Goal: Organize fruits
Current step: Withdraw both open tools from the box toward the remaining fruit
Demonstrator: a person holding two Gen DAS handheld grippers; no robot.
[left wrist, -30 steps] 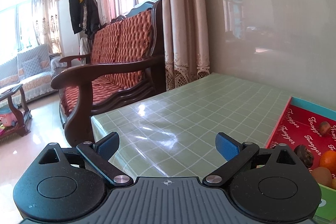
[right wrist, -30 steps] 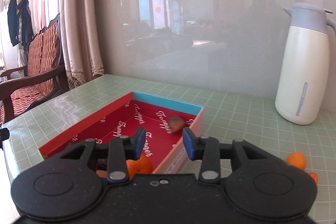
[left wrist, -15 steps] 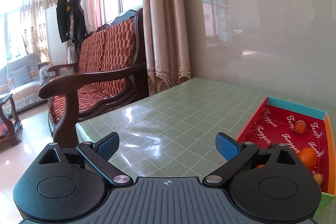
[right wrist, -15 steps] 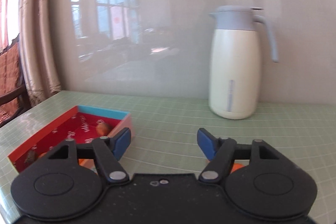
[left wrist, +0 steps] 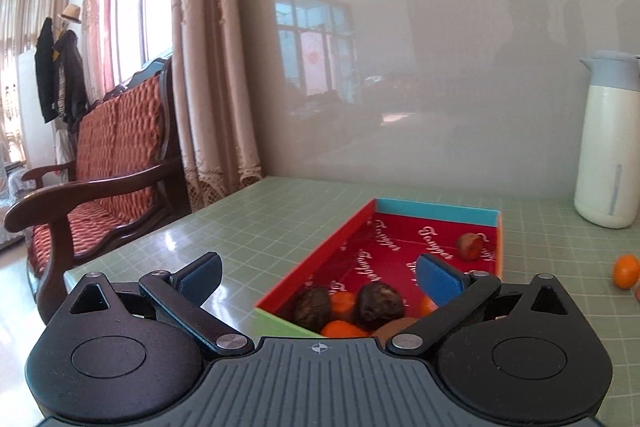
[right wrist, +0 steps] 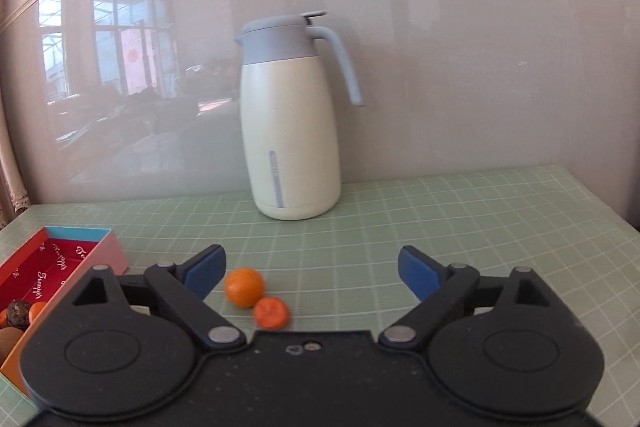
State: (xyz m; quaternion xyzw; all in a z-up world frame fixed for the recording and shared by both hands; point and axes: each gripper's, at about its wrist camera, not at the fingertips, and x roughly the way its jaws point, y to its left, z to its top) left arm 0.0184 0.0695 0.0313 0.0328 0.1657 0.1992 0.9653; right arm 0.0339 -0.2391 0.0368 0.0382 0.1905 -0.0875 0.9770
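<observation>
A green gridded counter (right wrist: pixel 440 219) runs back to a glossy grey wall panel (right wrist: pixel 460 67), with a wooden bench with red cushions (left wrist: pixel 108 163) and curtains off its edge at nine o'clock in the left wrist view. A tall cream thermos jug (right wrist: pixel 290 139) stands near the wall at twelve o'clock in the right wrist view. A shallow red box (left wrist: pixel 400 247) with a blue far wall sits at one o'clock of the left tool (left wrist: pixel 318 277); it holds two dark wrinkled fruits (left wrist: pixel 378 301), several small oranges and one reddish fruit (left wrist: pixel 468 247) near its far corner. The left tool is released, its jaws spread wide with nothing between them. The right tool (right wrist: pixel 310 273) has just been opening and now also stands released, nothing between its pads. Two fruits lie loose on the counter just ahead of it at eleven o'clock: a round orange (right wrist: pixel 244 287) and, touching it, a smaller flattened tangerine (right wrist: pixel 272 313). Both look light, smooth and apt to roll, with soft skin that hard pressure would likely bruise, so a gentle hold across the widest middle seems best, one fruit at a time. Because they touch, closing on one may nudge the other away. Bare counter lies between the fruits and the box at nine o'clock, and the jug is well apart; the box's low pink wall (right wrist: pixel 114 253) is the edge to lift over.
</observation>
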